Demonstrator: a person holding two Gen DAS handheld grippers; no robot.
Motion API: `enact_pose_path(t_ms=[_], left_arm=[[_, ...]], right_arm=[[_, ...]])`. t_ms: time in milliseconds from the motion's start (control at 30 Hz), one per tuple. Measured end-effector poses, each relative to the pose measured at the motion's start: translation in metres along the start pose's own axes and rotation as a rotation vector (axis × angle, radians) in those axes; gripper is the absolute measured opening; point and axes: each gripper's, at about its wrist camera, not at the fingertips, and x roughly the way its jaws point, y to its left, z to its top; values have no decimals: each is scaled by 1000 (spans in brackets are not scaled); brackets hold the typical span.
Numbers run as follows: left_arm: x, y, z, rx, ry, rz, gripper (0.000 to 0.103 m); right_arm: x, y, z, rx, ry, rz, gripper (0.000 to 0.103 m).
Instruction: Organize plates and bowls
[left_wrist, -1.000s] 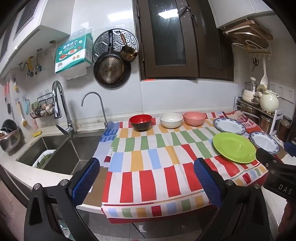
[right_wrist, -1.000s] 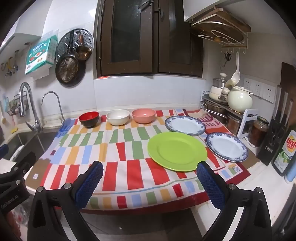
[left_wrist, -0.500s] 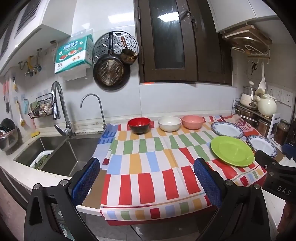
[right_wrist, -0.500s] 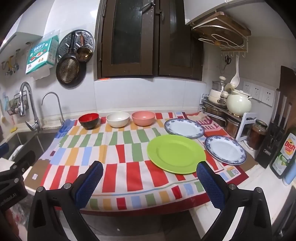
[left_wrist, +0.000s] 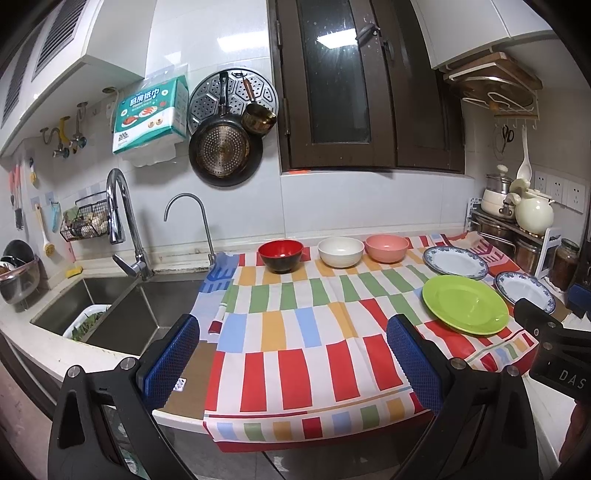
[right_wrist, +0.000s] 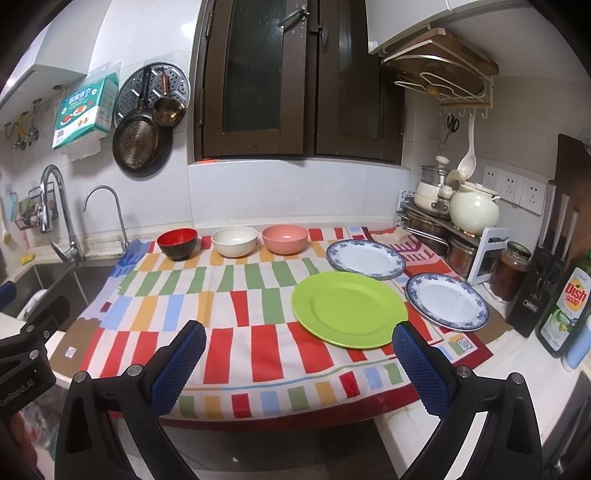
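Here, bowl row (right_wrist: 233, 242) left-to-right, rims up

A home kitchen.
A steel sink (left_wrist: 122, 306) with faucet (left_wrist: 123, 221), a hung frying pan (left_wrist: 225, 153) and stacked pots (right_wrist: 443, 206) showed it.

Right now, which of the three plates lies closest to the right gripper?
The plain green plate. Its near rim reaches almost to the open right gripper, while the two blue-rimmed white plates sit farther back and off to the right.

Bowls (right_wrist: 235, 241) behind, plates (right_wrist: 349, 309) right, on cloth (right_wrist: 236, 302).
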Motion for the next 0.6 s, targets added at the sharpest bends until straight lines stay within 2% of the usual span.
enact_pose_path(t_ms=[600], left_arm=[[-5, -5, 5, 7, -15, 2, 103]], right_arm=[[-1, 0, -1, -1, -5, 0, 102]])
